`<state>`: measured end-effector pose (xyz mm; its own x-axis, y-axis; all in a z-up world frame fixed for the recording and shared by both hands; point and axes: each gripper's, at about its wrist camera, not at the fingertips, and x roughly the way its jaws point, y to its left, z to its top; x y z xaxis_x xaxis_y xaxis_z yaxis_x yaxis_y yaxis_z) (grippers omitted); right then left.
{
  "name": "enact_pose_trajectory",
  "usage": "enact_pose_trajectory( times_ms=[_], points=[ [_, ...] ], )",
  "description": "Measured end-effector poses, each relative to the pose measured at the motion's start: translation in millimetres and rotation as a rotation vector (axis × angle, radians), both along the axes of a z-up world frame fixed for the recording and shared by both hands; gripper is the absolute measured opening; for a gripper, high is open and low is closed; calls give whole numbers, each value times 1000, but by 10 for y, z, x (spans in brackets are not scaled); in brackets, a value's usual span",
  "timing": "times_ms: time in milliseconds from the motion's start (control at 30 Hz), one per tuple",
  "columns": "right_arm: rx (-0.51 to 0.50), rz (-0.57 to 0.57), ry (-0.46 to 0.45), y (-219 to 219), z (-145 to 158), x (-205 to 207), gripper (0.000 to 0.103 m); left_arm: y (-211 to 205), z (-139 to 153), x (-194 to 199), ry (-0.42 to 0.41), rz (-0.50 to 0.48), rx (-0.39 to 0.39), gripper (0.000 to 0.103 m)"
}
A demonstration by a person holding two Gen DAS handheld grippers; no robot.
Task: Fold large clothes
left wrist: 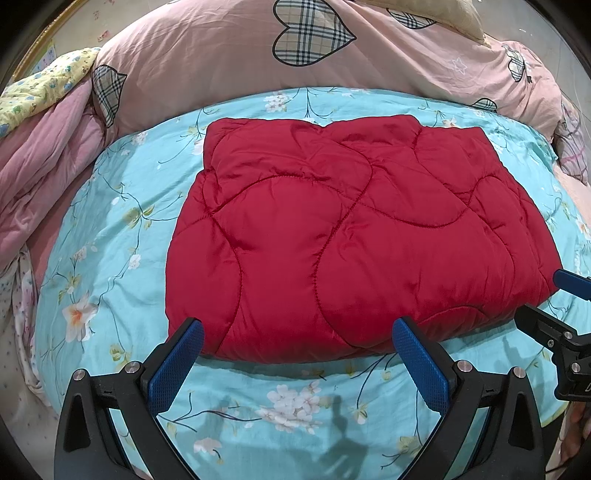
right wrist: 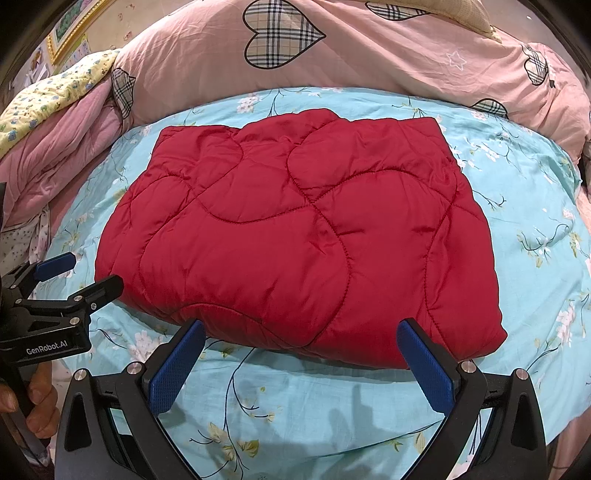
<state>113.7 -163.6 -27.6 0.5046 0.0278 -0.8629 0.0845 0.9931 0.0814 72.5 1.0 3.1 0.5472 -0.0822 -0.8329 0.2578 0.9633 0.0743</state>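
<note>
A red quilted padded garment (left wrist: pixel 343 236) (right wrist: pixel 303 236) lies folded into a thick rectangle on the light-blue floral sheet (left wrist: pixel 110 236) (right wrist: pixel 535 206). My left gripper (left wrist: pixel 297 325) stands open just before the garment's near edge, nothing between its blue pads. My right gripper (right wrist: pixel 301 326) is open too, its tips at the near edge of the garment, holding nothing. In the right wrist view the left gripper (right wrist: pixel 79 271) shows at the far left, open, held by a hand (right wrist: pixel 37 402). The right gripper (left wrist: pixel 546 295) appears at the right edge of the left wrist view.
A pink duvet with plaid hearts (left wrist: pixel 295 55) (right wrist: pixel 332 48) is piled behind the garment. Pink and yellow floral bedding (left wrist: pixel 44 122) (right wrist: pixel 55 107) is heaped at the left. A framed picture (right wrist: pixel 70 29) hangs at the upper left.
</note>
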Motion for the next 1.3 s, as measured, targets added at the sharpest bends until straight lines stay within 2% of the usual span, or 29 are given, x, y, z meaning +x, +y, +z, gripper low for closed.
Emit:
enact_pose_trajectory(
  times_ms=[1300],
  points=[
    [-2, -5, -6, -1, 18, -12, 103, 7, 2, 1, -7, -3, 6, 102]
  ],
)
